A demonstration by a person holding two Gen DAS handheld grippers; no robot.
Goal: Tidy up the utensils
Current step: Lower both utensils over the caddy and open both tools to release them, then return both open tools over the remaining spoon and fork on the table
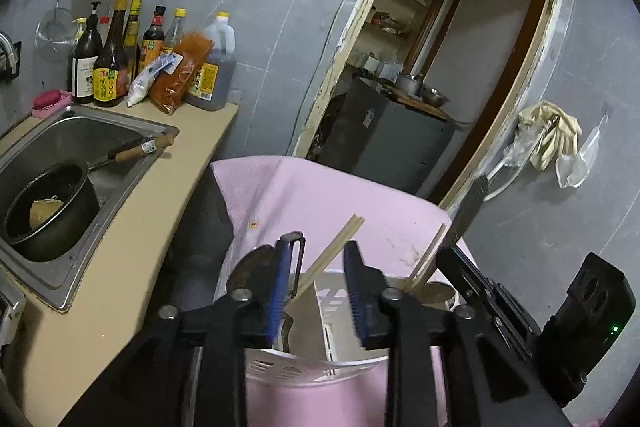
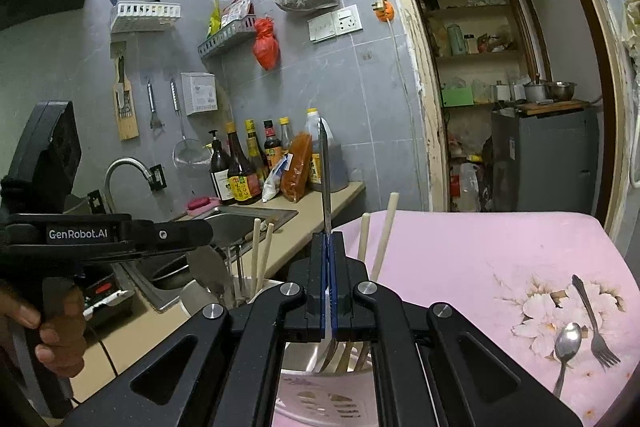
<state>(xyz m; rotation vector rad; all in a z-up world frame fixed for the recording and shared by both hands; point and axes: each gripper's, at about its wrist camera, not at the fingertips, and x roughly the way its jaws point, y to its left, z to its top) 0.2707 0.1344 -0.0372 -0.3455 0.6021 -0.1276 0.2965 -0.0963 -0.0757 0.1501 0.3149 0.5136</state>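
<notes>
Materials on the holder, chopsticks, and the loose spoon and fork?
Holder: white plastic by the look, matte, moulded slots. Chopsticks: pale, matte, likely bamboo or wood. Spoon and fork: shiny metal, probably stainless, bright reflections.

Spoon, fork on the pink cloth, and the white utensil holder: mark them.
spoon [image 2: 569, 338], right wrist view, on its bowl
fork [image 2: 588, 307], right wrist view, mid-handle
white utensil holder [image 1: 304, 371], left wrist view, slotted near wall
</notes>
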